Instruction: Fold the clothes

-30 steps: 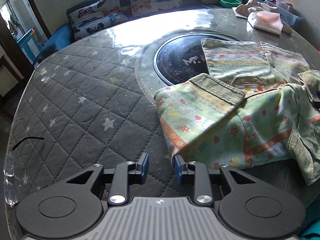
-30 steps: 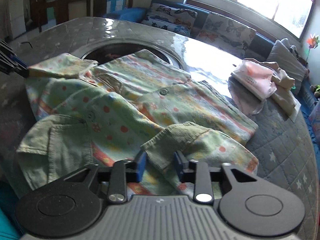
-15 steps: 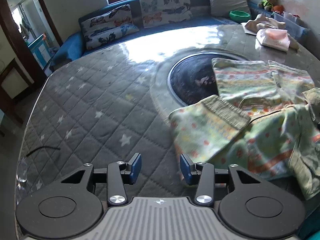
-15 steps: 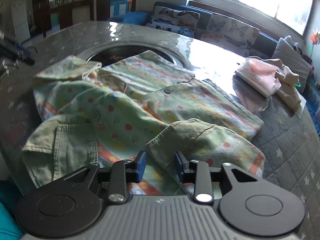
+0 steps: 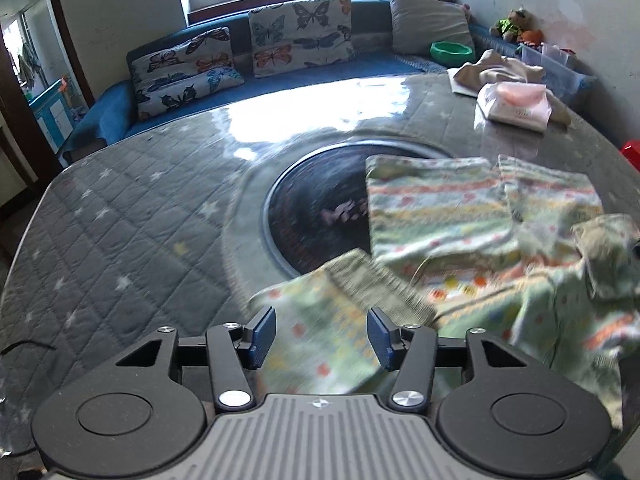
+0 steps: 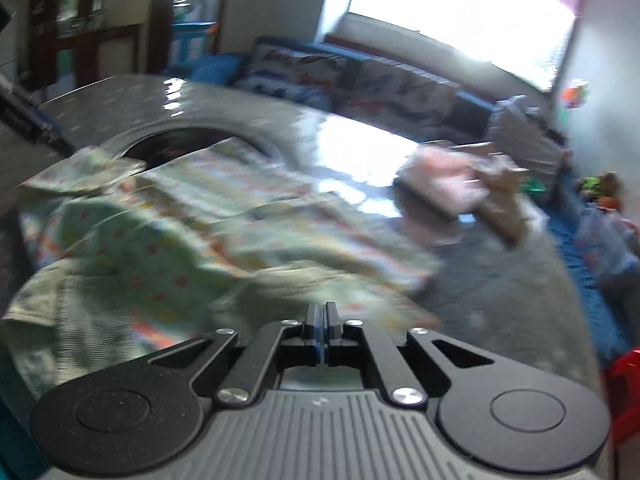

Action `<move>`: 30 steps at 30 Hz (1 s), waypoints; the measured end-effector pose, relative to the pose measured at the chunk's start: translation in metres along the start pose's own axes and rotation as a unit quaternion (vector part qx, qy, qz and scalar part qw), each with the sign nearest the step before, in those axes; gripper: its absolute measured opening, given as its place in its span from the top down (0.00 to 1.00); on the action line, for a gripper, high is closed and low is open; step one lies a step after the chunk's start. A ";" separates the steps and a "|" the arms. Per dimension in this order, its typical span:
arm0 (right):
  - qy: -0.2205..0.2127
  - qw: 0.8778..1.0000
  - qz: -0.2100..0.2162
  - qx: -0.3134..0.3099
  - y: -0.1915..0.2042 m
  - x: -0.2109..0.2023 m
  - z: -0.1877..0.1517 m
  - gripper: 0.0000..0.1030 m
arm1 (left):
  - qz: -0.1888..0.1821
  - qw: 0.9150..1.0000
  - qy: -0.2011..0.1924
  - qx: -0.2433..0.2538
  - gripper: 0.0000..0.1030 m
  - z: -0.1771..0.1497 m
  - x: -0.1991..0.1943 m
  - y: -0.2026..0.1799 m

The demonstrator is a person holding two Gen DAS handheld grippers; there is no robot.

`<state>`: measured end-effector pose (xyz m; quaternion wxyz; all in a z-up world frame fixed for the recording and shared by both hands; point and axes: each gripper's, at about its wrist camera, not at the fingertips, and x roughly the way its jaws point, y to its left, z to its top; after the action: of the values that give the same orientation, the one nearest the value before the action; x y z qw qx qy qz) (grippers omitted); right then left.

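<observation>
A green patterned child's shirt (image 5: pixel 440 216) lies spread on the round quilted table (image 5: pixel 120 220), its near sleeve (image 5: pixel 328 300) folded in. My left gripper (image 5: pixel 321 330) hovers over that sleeve's end. Its jaws are opening and the blue pads (image 5: pixel 262 334) stand clear of the cloth seen between them. In the blurred right wrist view the same shirt (image 6: pixel 168 240) fills the left half. My right gripper (image 6: pixel 321 312) is shut just above the shirt's near edge, pads together, with no cloth visible between them.
A folded pink garment (image 5: pixel 516 104) on beige cloth sits at the table's far right edge. The dark round centre (image 5: pixel 316 216) is partly under the shirt. A blue sofa with butterfly cushions (image 5: pixel 300 32) and a green bowl (image 5: pixel 452 50) stand behind. A red stool (image 6: pixel 624 380) is at the right.
The left jaws have spread wider, and the gripper has shifted so the sleeve end now lies between them. The right jaws closed from around the cuff and the gripper tilted up.
</observation>
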<state>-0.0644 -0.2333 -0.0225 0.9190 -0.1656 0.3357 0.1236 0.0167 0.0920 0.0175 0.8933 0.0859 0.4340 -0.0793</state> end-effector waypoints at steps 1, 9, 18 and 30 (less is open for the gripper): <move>-0.002 1.000 -0.011 0.005 -0.006 -0.003 0.000 0.99 | -0.003 1.000 -0.002 0.002 0.47 0.004 0.004 -0.004; 0.010 0.999 0.034 0.036 -0.021 -0.007 0.004 0.90 | -0.010 1.000 -0.006 -0.002 0.46 0.030 0.037 -0.027; 0.036 0.993 0.113 -0.011 0.036 0.030 0.007 0.70 | -0.006 1.000 -0.009 -0.013 0.40 0.054 0.064 -0.039; 0.025 0.996 0.082 -0.017 0.032 0.026 0.002 0.95 | -0.009 1.000 -0.003 -0.021 0.35 0.070 0.097 -0.046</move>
<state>-0.0544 -0.1998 -0.0454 0.8941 -0.1563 0.3692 0.1998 0.1191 0.0249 -0.0205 0.8956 0.0628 0.4333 -0.0786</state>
